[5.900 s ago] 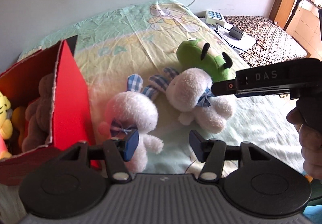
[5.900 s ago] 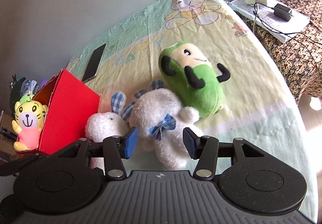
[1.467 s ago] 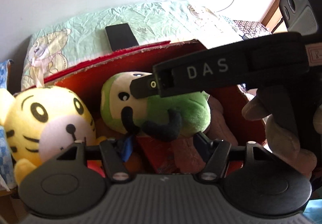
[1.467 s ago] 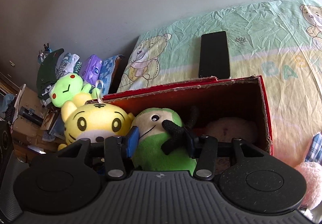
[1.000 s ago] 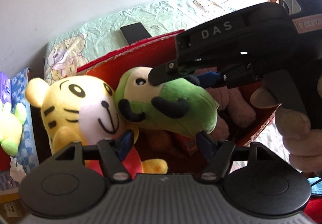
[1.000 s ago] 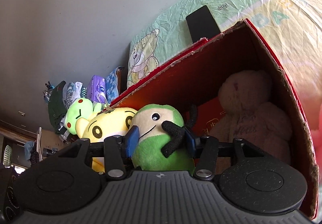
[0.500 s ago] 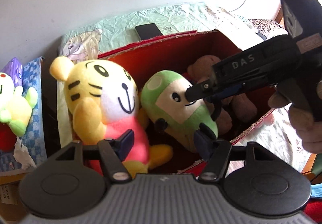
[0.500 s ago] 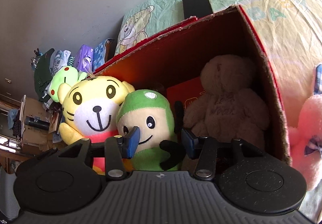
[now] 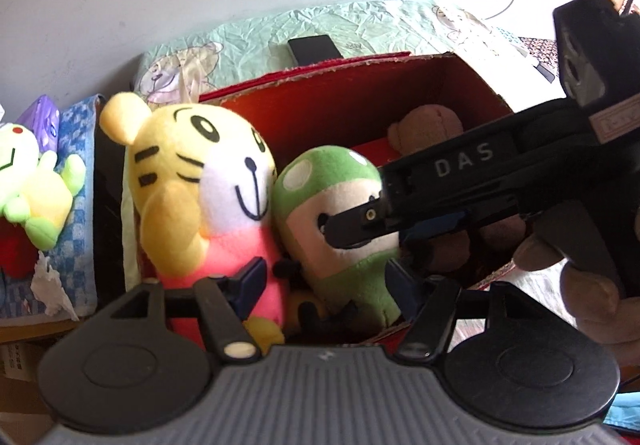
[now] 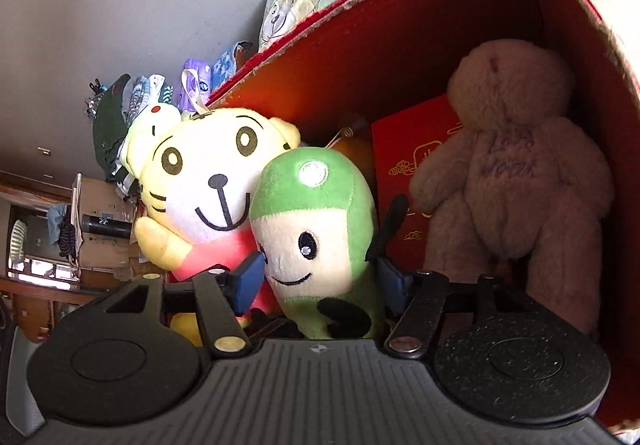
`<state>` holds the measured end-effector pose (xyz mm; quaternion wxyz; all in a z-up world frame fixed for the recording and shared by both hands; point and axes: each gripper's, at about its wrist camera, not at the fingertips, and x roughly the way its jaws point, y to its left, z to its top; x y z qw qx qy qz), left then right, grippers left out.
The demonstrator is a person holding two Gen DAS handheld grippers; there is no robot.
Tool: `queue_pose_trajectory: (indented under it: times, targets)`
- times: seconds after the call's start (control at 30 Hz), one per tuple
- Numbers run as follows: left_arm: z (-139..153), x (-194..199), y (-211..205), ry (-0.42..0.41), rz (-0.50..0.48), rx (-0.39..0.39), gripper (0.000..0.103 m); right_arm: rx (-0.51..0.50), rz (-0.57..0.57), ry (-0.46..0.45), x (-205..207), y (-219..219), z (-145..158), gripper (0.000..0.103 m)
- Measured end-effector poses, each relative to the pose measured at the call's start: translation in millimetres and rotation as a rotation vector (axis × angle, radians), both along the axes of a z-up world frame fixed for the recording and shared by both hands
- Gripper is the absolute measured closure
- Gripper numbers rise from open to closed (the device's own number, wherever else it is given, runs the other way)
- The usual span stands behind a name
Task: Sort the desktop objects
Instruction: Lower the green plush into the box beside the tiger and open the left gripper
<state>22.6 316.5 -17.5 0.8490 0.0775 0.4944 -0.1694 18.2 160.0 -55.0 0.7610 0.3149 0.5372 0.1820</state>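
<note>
Red cardboard box [image 10: 472, 21] holds three plush toys: one brown bear [image 10: 516, 181], one yellow tiger [image 10: 208, 189], one green plush [image 10: 320, 229]. Your right gripper [image 10: 320, 281] spreads around the green plush; your left gripper [image 9: 332, 281] gapes empty. Only the left view shows your hand [image 9: 580, 285].

Green plush toy [image 10: 320, 229] with cream face and black limbs, standing upright inside red cardboard box [image 10: 460, 5], between yellow tiger plush [image 10: 208, 181] and brown teddy bear [image 10: 516, 181].

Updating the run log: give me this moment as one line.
right gripper: open around green plush | left gripper: open | red box: tiger, bear inside
</note>
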Motion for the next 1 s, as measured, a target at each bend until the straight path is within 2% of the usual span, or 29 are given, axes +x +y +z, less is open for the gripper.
queue_pose_trajectory:
  times: [0.1,0.17,0.3,0.33,0.4,0.67,0.8,0.87,1.0]
  targets:
    - [-1.5,0.2,-1.5,0.004,0.019,0.012,0.036,0.001,-0.008,-0.039,-5.7,-9.2,8.0,0.038]
    - [-1.9,0.5,-2.9,0.002,0.027,0.025,0.036,-0.034,-0.033,-0.074,-8.2,-13.4,12.5,0.044]
    - [-2.0,-0.1,-6.1,-0.001,0.040,0.049,0.035,-0.045,-0.039,-0.054,-0.5,-10.1,1.6,0.067]
    - [-1.7,-0.6,-6.5,-0.002,0.042,0.053,0.035,-0.036,-0.042,-0.044,1.1,-8.3,-2.3,0.070]
    - [-2.3,-1.5,-7.1,-0.004,0.050,0.066,0.036,-0.011,-0.049,-0.031,2.5,-6.3,-7.4,0.070]
    - [-3.1,-0.8,-8.3,-0.001,0.069,0.079,0.036,-0.021,-0.028,-0.048,-0.2,-3.9,-5.1,0.069]
    - [-2.4,-2.3,-11.8,-0.010,0.066,0.094,0.036,-0.037,-0.035,-0.084,-7.5,-8.4,2.6,0.068]
    - [-1.3,-2.3,-13.5,-0.014,0.071,0.097,0.035,-0.044,-0.040,-0.099,-10.9,-9.8,5.4,0.062]
    - [1.1,-5.1,-16.9,-0.028,0.086,0.113,0.035,-0.108,-0.037,-0.154,-18.4,-8.2,11.9,0.060]
